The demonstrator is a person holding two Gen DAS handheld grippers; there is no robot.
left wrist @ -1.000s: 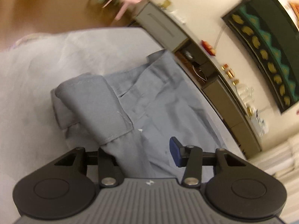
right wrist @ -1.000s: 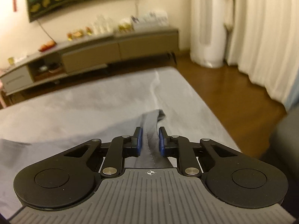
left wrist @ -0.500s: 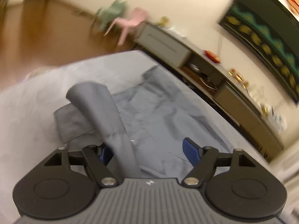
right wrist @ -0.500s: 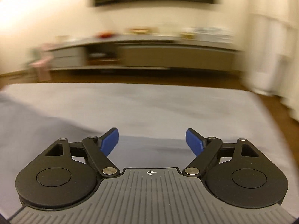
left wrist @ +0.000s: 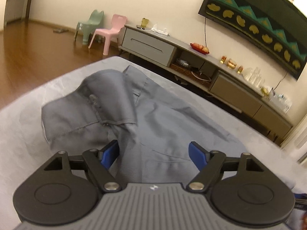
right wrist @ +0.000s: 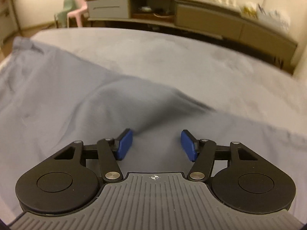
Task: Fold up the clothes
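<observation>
Letting go marks this moment: a second ago both grippers pinched folds of the grey trousers (left wrist: 153, 118), and now neither does. The left gripper (left wrist: 153, 153) has its fingers (left wrist: 109, 153) spread wide, with cloth lying under the gap but not pressed by either pad; the waistband end sits bunched in the middle left of that frame, partly doubled over itself. The right gripper (right wrist: 156, 144) has swung from the leg hem to a raised hump of the same garment in the centre of its frame, and its fingers (right wrist: 124, 143) are closing around that ridge without yet pressing it. The trousers lie spread over the grey-covered worktop (right wrist: 172, 53), with the TV cabinet (left wrist: 220, 74) beyond. My reading is that one fold is laid down and a fresh grip is being taken for the next.
</observation>
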